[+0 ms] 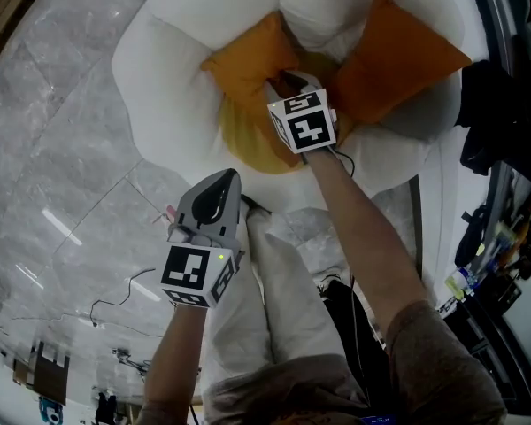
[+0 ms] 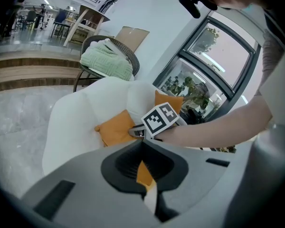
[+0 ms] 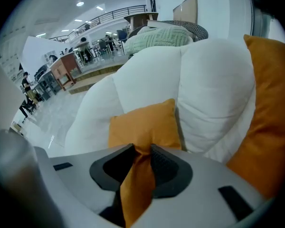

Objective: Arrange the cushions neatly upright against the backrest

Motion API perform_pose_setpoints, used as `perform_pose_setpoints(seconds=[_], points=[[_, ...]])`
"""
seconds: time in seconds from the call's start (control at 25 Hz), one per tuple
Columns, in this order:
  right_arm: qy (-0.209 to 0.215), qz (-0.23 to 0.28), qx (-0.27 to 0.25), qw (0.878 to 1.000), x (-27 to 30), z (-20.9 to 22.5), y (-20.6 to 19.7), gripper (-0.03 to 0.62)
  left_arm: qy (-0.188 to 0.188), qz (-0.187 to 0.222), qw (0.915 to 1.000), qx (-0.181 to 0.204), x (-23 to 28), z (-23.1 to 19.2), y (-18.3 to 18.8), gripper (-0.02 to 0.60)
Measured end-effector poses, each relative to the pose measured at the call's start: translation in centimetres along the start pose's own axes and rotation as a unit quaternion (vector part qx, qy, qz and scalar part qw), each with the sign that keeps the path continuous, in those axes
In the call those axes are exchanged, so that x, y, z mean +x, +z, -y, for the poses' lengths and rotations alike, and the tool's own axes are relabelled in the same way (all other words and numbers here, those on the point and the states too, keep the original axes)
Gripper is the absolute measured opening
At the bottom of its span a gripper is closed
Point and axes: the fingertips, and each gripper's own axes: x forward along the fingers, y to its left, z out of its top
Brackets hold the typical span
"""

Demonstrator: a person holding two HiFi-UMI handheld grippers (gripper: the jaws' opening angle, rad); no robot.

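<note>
**Armchair and cushions: hazards at the moment of grasp.** The white armchair (image 1: 168, 87) carries three cushions.

- A second orange cushion (image 1: 398, 56) leans tilted at the seat's right-hand corner, against the backrest.
- A yellow cushion (image 1: 248, 140) lies flat at the seat's front edge. It is partly hidden by the forearm, so its full outline is uncertain.
- The pinched orange cushion (image 1: 243, 60) lies slumped at the back of the seat, left of centre, below the backrest bulge.

The right hand-held gripper (image 3: 142, 151) is clamped on a narrow fold of that cushion's cover, not on its body. The left hand-held gripper (image 1: 223, 182) hangs apart at the seat's front edge, jaws together and empty.

Likely failures:

1. The thin fold may slide out of the pads when the cushion's weight comes onto it.
2. Hung from one fold, the cushion may swing or twist and land askew.
3. The rounded backrest may tip it forward on release, with no second grip to steady it.
4. The forearm passes over the yellow cushion and may nudge it off the front edge.
</note>
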Motion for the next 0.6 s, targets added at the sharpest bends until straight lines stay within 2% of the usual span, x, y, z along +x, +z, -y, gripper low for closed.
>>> perform_pose_setpoints(seconds=[0.28, 0.6], points=[[0.008, 0.002, 0.009, 1.000, -0.2, -0.5, -0.3, 0.027, -0.004, -0.003, 1.0000, 0.003, 0.3, 0.5, 0.1, 0.005], [0.011, 0.012, 0.025, 1.000, -1.3, -0.7, 0.1, 0.021, -0.008, -0.008, 0.9999, 0.009, 0.0, 1.3, 0.0, 0.005]])
